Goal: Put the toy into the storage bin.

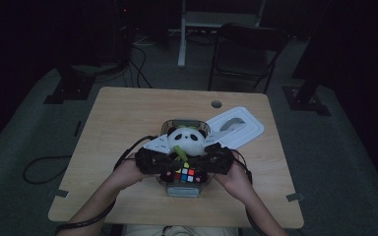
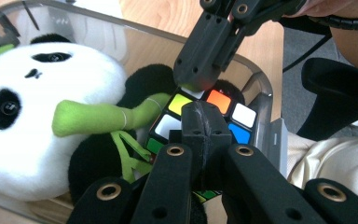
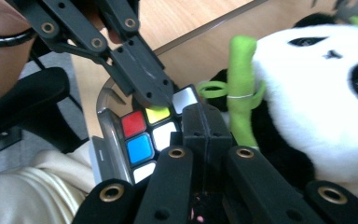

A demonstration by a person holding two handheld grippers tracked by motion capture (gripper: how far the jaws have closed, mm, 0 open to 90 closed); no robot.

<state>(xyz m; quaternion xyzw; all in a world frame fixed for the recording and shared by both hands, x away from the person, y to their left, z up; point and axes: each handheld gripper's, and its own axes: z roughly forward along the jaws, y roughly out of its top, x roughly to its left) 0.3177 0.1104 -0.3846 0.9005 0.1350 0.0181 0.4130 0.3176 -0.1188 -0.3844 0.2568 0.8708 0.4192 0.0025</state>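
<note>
A clear plastic bin (image 1: 182,189) on the wooden table holds a panda plush (image 1: 187,140) with a green bamboo stalk (image 2: 93,116), and a colour cube (image 1: 184,174) at its near end. My left gripper (image 1: 170,161) and right gripper (image 1: 204,156) meet over the cube, tips almost touching. In the left gripper view my own gripper (image 2: 199,109) is shut, resting over the cube (image 2: 220,100), with the right gripper (image 2: 196,84) coming down opposite, also shut. In the right gripper view my gripper (image 3: 204,112) is shut above the cube (image 3: 140,147), beside the panda (image 3: 317,93).
A white lid (image 1: 238,127) lies on the table behind and right of the bin. A dark chair (image 1: 246,49) stands beyond the far edge. The room around the table (image 1: 128,113) is dim. A cable trails from each gripper past the person's forearms.
</note>
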